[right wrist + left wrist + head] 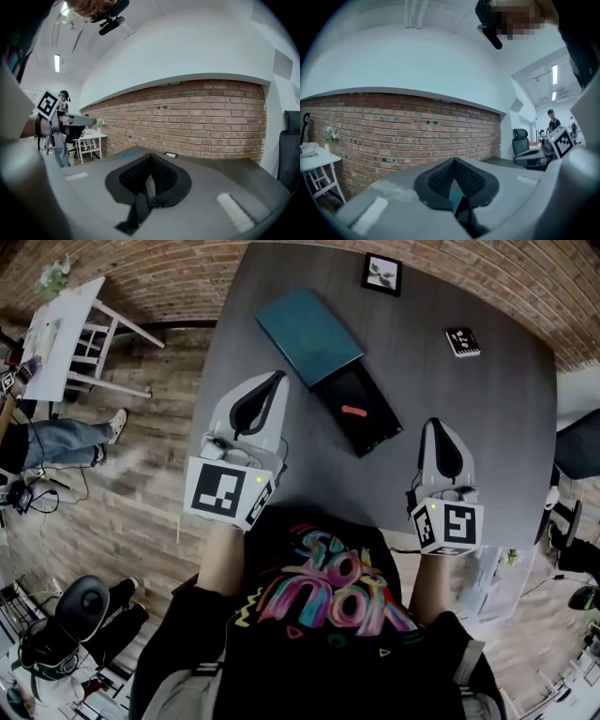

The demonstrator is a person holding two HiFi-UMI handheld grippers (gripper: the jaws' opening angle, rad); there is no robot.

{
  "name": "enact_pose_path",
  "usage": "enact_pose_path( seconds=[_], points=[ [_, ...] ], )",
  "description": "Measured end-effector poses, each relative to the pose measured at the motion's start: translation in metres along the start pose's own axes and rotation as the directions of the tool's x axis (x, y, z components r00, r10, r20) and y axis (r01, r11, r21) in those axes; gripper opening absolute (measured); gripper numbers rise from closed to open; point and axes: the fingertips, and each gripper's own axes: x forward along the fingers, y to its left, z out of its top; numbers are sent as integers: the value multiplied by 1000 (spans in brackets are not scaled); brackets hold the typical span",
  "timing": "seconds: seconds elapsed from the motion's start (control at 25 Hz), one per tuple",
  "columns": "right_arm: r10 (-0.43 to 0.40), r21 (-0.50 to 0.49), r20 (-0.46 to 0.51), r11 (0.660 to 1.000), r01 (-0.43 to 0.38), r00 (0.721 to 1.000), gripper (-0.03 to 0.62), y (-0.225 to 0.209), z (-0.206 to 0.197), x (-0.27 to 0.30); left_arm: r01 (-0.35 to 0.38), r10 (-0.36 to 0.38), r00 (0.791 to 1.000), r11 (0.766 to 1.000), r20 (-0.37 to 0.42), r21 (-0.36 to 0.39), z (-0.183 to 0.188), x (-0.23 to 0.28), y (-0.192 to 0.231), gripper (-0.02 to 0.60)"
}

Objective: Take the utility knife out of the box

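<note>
Approach step, nothing gripped yet. The utility knife (354, 412) is lying inside the open box (373, 434) on the tabletop (469, 409). Left tongs (275, 379) and right tongs (435, 425) are hovering either side, both pressed together and empty. Next move, likely: spreading one pair and reaching over the knife.

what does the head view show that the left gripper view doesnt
Only the head view: the utility knife lying in the open box's black tray, plus the framed picture and the marker tile. Only the left gripper view: the ceiling lights and the white upper wall. Both: the brick wall, the white side table, and the left gripper, its jaws together with nothing held.
</note>
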Motion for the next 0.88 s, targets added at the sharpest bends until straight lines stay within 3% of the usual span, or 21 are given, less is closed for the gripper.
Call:
enact_pose_path(
  seconds=[0.52, 0.88],
  points=[
    [-38, 42, -5, 998, 38, 999, -2, -12, -1, 6, 72, -73, 996, 997, -54, -32, -10, 24, -21, 2],
    [-46, 41, -13, 998, 47, 999, -2, -15, -2, 10, 128, -128, 989, 992, -77, -3, -21, 40, -27, 2]
  ],
)
